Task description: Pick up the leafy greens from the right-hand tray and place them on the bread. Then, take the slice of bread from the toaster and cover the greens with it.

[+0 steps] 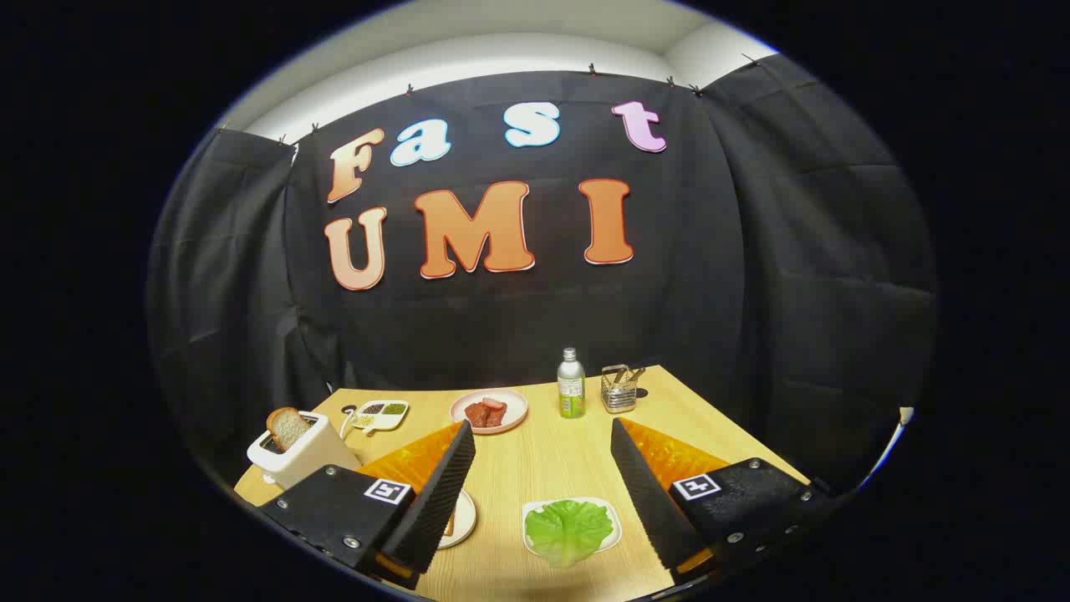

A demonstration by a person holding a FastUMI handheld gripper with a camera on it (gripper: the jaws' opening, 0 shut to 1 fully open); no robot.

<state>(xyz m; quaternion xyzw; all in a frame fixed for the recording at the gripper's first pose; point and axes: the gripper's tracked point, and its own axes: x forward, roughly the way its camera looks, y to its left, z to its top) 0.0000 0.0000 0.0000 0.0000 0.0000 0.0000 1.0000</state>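
- On the wooden table (543, 460), seen from the gripper view, the gripper (543, 485) hangs with its fingers spread wide and nothing between them.
- Between the fingers, toward the right one, the lettuce leaf (568, 528) lies on a small white tray (614, 535), untouched.
- Beside the left finger, a white plate (464, 518) peeks out; what looks like the bottom bread slice sits on it, though the finger hides most of it, so I cannot be sure.
- Farther left, the toaster (292, 456) stands near the table's edge with a bread slice (288, 428) sticking up from its slot.
- Beyond the fingers sit a pink plate of meat (489, 410), a divided dish (380, 414), a bottle (571, 385) and a wire holder (620, 389), all well apart from the leaf.
- Risk: the leaf is thin and floppy, so a shallow pinch may slip off or drag the light tray along.
- Risk: the toaster's spot near the edge means a sideways pull on the bread could shove it off.
- Room: bare wood lies between leaf and plate, giving a short, open path for the carry.
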